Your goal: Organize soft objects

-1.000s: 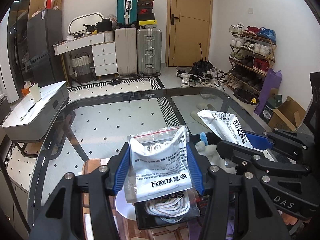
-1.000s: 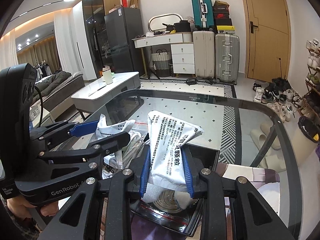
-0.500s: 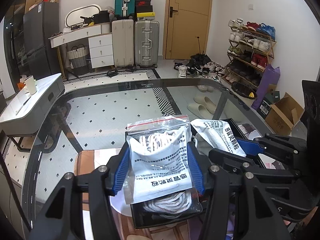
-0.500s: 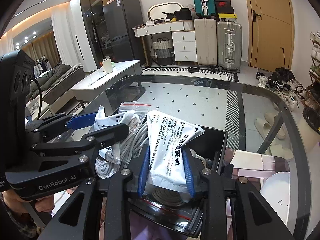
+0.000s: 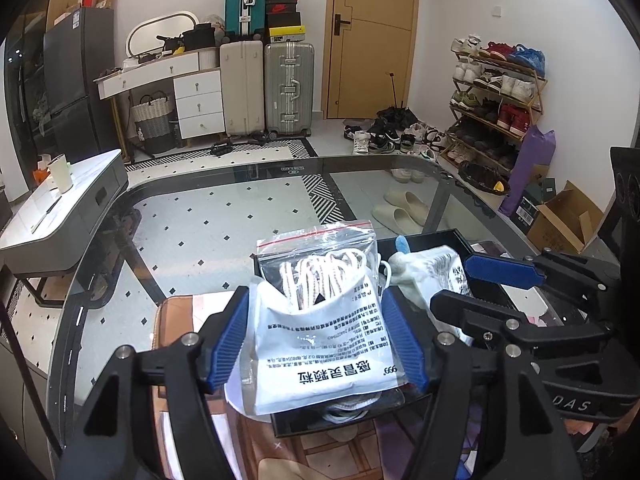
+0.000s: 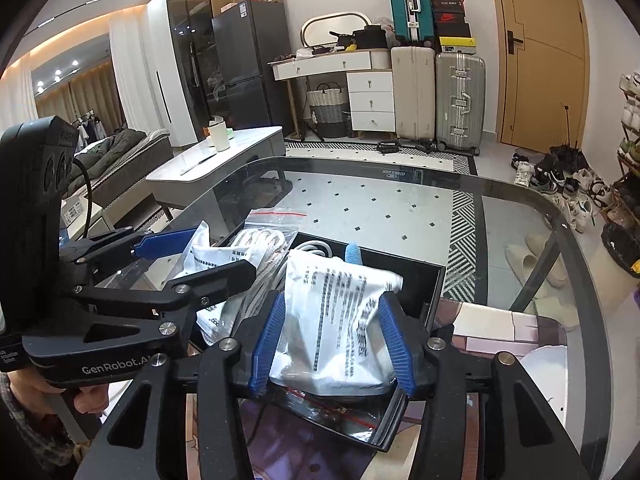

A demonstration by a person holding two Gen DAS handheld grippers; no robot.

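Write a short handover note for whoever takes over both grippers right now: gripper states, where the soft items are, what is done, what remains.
Left gripper: jaws have just been opening, white sachet between them, lying over the zip bag of rope.
Right gripper: jaws have just been opening around the second white sachet.
Both sachets rest in the black tray on the glass table.
Done: both sachets delivered.
Left: back both grippers away, check nothing else needs sorting.

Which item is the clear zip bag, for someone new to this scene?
On the glass table sits a black tray. The clear zip bag stands at its far left, behind the white sachet. Unlike both printed sachets, it is see-through, with a red strip on top and coiled white rope inside.
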